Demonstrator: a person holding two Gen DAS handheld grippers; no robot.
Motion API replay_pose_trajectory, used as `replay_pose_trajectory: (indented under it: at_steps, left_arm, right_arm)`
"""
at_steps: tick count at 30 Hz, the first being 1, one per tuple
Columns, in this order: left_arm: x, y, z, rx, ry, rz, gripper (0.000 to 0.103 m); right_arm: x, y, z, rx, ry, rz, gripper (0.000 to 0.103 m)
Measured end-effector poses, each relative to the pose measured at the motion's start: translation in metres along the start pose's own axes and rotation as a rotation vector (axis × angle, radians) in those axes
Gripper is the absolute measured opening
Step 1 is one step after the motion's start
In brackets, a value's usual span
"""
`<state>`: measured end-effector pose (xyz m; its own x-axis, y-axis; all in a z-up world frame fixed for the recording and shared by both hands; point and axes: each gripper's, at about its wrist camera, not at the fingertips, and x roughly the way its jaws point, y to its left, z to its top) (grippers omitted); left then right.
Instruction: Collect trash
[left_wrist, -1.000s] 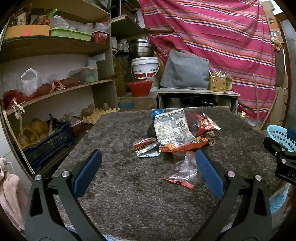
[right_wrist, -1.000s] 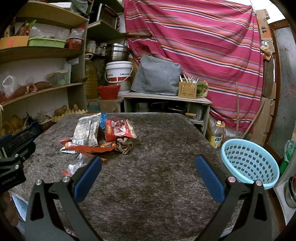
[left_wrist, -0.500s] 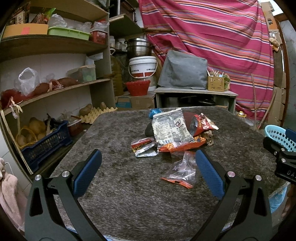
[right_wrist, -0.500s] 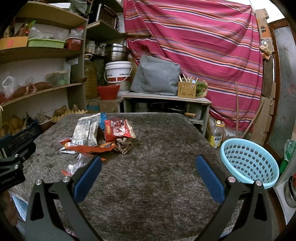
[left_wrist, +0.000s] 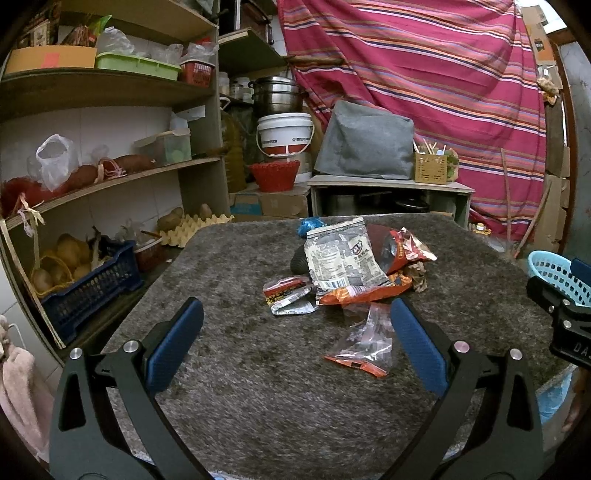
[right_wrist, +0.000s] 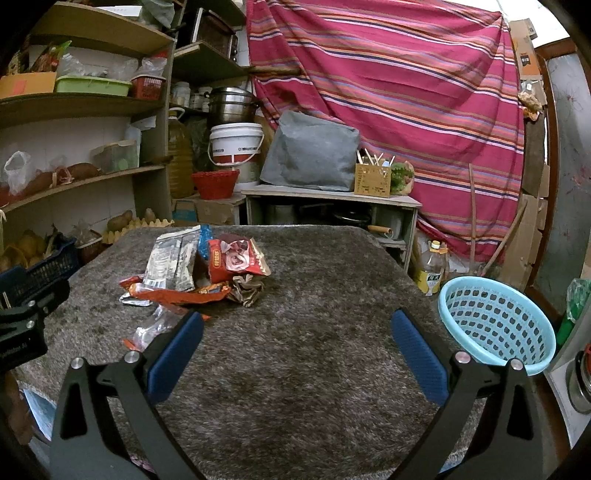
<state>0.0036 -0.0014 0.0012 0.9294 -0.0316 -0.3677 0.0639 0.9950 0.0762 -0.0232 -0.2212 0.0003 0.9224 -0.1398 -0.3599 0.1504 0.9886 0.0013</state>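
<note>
both claws, left claw (left_wrist: 295, 334) and right claw (right_wrist: 297, 336), gape above a shaggy grey table (left_wrist: 240, 387) (striped curtain (right_wrist: 388, 92) behind).

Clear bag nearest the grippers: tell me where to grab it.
Pinch the raised, crumpled upper end of the clear bag with the left gripper, coming from above. Its orange edge lies flat on the carpet, so it probably gives the fingers less to catch.

Beyond my tabletop (left_wrist: 258, 369), shaggy and grey, a striped red cloth (left_wrist: 424, 74) hangs across the back. Under it I see a grey cushion (left_wrist: 365, 147) beside a small wooden box (left_wrist: 430, 168) on a low cabinet. Left of that, a white bucket (left_wrist: 285, 133) stands behind a red bowl (left_wrist: 274, 175). Shelves (left_wrist: 92, 92) on my left hold a green tray (left_wrist: 136, 65), and a blue crate (left_wrist: 88, 288) sits lower down.
</note>
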Motion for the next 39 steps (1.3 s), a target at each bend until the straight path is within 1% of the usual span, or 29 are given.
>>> replay_pose_trajectory:
  at_steps: [3,6,9,12,16,18,20,22,25,27,31,33,35,39]
  left_arm:
    - [0.000,-0.002,0.001,0.001,-0.006,-0.001,0.098]
    - [0.004,-0.002,0.010,0.009,-0.008,0.001,0.098]
    - [0.014,0.002,0.029,0.004,-0.010,-0.011,0.098]
    - [0.025,0.007,0.045,-0.013,-0.012,-0.018,0.098]
    - [0.058,0.012,0.071,-0.030,0.008,-0.022,0.098]
    - [0.076,0.013,0.079,-0.027,0.026,-0.021,0.098]
    - [0.097,0.015,0.085,-0.019,0.052,-0.026,0.098]
    - [0.113,0.015,0.086,-0.012,0.087,-0.029,0.098]
    - [0.137,0.016,0.085,-0.022,0.123,-0.048,0.098]
    - [0.150,0.013,0.079,-0.005,0.147,-0.044,0.098]
    - [0.175,0.011,0.070,-0.003,0.194,-0.078,0.098]
    - [0.186,0.009,0.067,-0.005,0.212,-0.087,0.098]
    - [0.197,0.005,0.064,0.003,0.235,-0.107,0.098]
    - [0.213,-0.007,0.057,0.028,0.273,-0.131,0.098]
  right_arm:
    - [-0.001,-0.003,0.002,-0.001,-0.006,-0.009,0.099]
    - [0.000,-0.008,0.009,0.003,-0.013,-0.020,0.099]
    - [0.005,-0.014,0.023,0.011,-0.023,-0.042,0.099]
    - [0.020,-0.022,0.040,0.016,-0.011,-0.063,0.099]
    - [0.047,-0.037,0.064,0.064,0.036,-0.056,0.099]
    - [0.060,-0.039,0.073,0.066,0.056,-0.053,0.099]
    - [0.077,-0.040,0.084,0.048,0.077,-0.073,0.099]
    - [0.098,-0.041,0.094,0.030,0.116,-0.096,0.099]
    - [0.126,-0.048,0.099,0.055,0.159,-0.119,0.099]
    - [0.141,-0.054,0.094,0.069,0.177,-0.122,0.099]
    - [0.162,-0.058,0.080,0.054,0.208,-0.128,0.099]
    - [0.173,-0.062,0.076,0.072,0.224,-0.112,0.099]
    - [0.179,-0.067,0.074,0.120,0.226,-0.063,0.099]
    - [0.185,-0.065,0.069,0.109,0.217,-0.066,0.099]
